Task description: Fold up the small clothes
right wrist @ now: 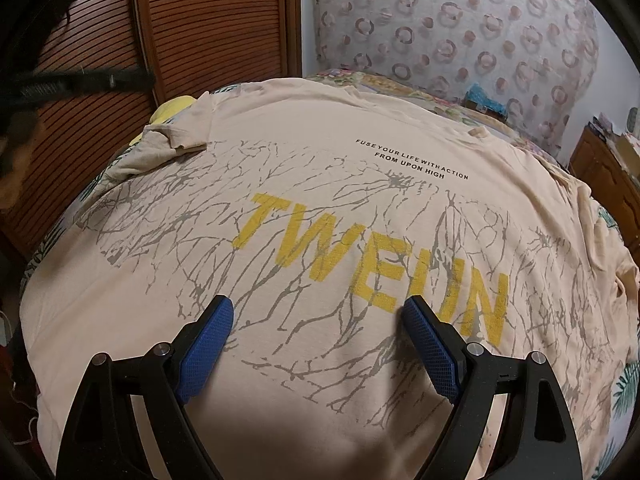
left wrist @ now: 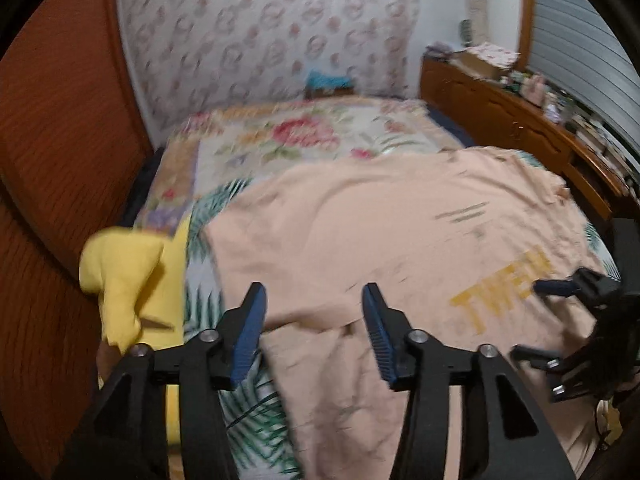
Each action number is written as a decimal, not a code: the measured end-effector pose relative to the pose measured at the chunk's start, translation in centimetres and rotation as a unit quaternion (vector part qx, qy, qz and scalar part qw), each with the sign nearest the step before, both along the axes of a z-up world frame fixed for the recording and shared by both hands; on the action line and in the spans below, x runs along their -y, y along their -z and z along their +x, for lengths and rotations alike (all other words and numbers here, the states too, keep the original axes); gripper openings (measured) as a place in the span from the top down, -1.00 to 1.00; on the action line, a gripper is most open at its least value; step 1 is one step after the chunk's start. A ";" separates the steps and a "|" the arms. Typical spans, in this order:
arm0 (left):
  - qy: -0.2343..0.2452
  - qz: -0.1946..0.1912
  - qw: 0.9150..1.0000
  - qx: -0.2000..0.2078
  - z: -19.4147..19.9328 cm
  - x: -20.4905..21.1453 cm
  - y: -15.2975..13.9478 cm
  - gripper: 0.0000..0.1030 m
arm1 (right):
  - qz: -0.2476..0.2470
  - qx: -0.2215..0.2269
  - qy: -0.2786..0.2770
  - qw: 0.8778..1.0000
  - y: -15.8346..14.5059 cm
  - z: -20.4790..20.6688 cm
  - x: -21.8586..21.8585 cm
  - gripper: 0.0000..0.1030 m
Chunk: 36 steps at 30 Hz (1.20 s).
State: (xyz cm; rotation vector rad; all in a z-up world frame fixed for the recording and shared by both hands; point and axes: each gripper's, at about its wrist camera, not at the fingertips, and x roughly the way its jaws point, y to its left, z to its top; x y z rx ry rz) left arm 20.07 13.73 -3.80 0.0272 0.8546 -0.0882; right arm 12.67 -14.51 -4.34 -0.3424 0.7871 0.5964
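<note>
A peach T-shirt (right wrist: 304,152) with yellow letters "TWEUN" and grey crack print lies spread flat on the bed; it also shows in the left wrist view (left wrist: 360,224). Its left sleeve (right wrist: 160,148) is bunched and folded over. My right gripper (right wrist: 318,308) is open and empty, hovering low over the print. My left gripper (left wrist: 314,292) is open and empty above the shirt's left part. The right gripper (left wrist: 560,320) shows at the right edge of the left wrist view. A yellow garment (left wrist: 128,276) lies crumpled at the bed's left edge.
The bed has a floral and leaf-print cover (left wrist: 304,136). A brown slatted wardrobe door (right wrist: 216,20) stands to the left. A wooden dresser (left wrist: 512,120) with clutter runs along the right. A patterned wall (left wrist: 260,20) is behind the bed.
</note>
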 end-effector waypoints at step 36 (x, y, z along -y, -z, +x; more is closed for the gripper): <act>0.066 -0.042 0.996 0.048 6.0 6.2 -4.3 0.80 | -0.009 0.005 0.000 1.000 0.3 -0.3 -0.3 -0.71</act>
